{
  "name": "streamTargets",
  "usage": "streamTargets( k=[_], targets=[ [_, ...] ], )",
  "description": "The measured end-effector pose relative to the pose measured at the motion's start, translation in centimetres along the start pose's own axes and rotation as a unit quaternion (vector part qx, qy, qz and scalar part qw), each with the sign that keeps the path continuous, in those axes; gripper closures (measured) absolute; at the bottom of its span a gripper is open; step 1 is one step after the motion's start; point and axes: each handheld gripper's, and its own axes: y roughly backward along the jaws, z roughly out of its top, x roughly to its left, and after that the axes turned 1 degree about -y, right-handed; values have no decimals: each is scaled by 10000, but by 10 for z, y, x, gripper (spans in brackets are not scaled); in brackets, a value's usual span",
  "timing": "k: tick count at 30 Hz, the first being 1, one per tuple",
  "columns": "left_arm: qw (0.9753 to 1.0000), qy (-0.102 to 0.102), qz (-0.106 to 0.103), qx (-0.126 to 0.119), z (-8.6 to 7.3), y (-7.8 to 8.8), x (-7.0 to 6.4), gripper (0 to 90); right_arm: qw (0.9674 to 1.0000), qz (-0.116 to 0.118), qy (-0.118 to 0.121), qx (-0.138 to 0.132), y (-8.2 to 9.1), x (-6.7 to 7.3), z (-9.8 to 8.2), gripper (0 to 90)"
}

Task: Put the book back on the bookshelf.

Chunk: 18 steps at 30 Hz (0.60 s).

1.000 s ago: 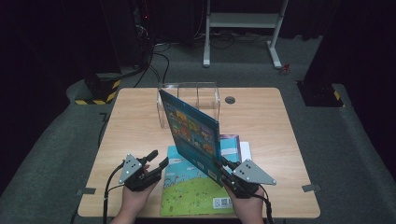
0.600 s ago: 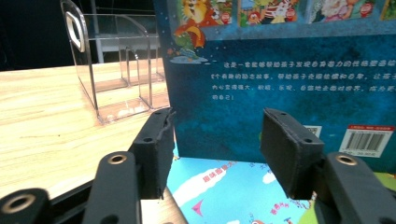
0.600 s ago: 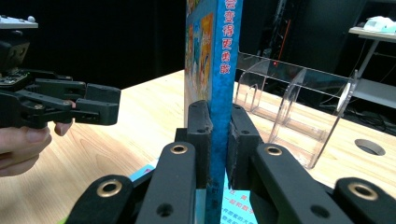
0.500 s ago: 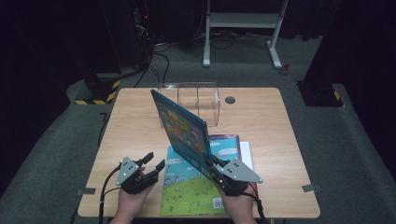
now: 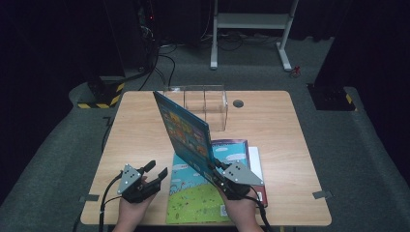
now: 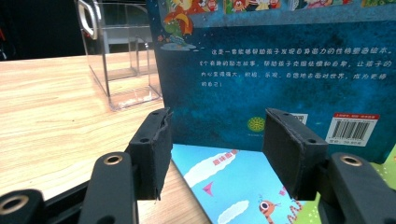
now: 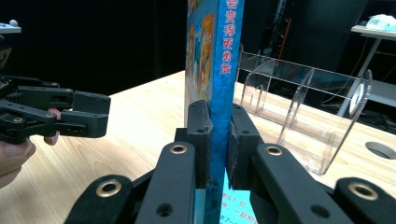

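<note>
On a wooden table [image 5: 145,125] in a dark room, a blue picture book [image 5: 186,133] stands tilted on edge, its spine pinched near the bottom corner by the right gripper [image 5: 220,175], whose pads clamp it. Its cover shows bright cartoon panels. The left gripper [image 5: 157,173], part-open and holding nothing, hovers just beside it, above other books [image 5: 203,198]; a clear plastic rack [image 5: 205,104] stands behind.

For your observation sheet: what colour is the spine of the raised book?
Bright blue spine with yellow characters, clearest in the right gripper view.
</note>
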Motion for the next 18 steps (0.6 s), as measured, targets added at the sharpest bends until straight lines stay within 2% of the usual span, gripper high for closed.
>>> streamTargets(
  k=[18],
  targets=[
    [9998, 85, 182, 61, -2, 17, 6, 371, 9999, 151, 61, 43, -26, 11, 1, 823]
  ],
)
